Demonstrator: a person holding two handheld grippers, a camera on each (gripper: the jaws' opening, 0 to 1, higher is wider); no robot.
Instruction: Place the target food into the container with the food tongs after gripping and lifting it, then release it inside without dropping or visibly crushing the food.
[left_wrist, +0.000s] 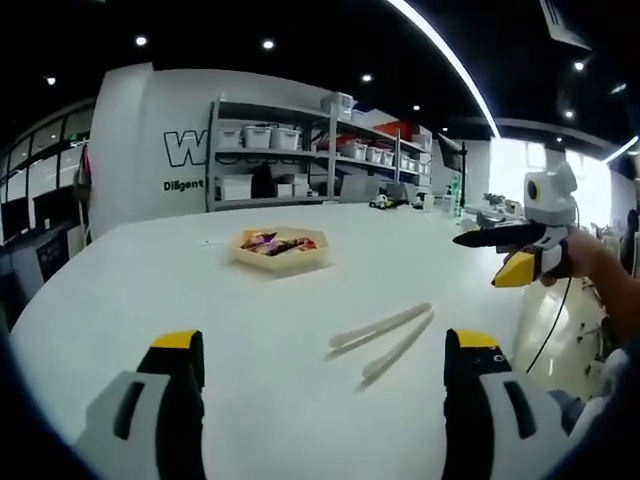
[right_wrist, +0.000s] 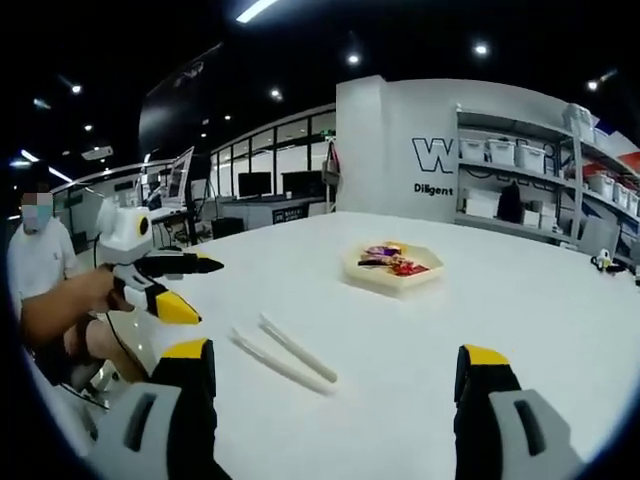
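Left gripper view shows the left gripper (left_wrist: 325, 375) with its jaws wide apart and holding nothing, just behind the white food tongs (left_wrist: 383, 340) that lie flat on the white table (left_wrist: 150, 290), so picking them up looks like the first job. The right gripper (right_wrist: 335, 385) also has its jaws wide apart and empty, with the tongs in front of it, while the wrapped snacks (right_wrist: 390, 262) sit farther back in a six-sided tray (right_wrist: 392, 276). The snacks are too small to name, and I cannot tell which container they should go into.
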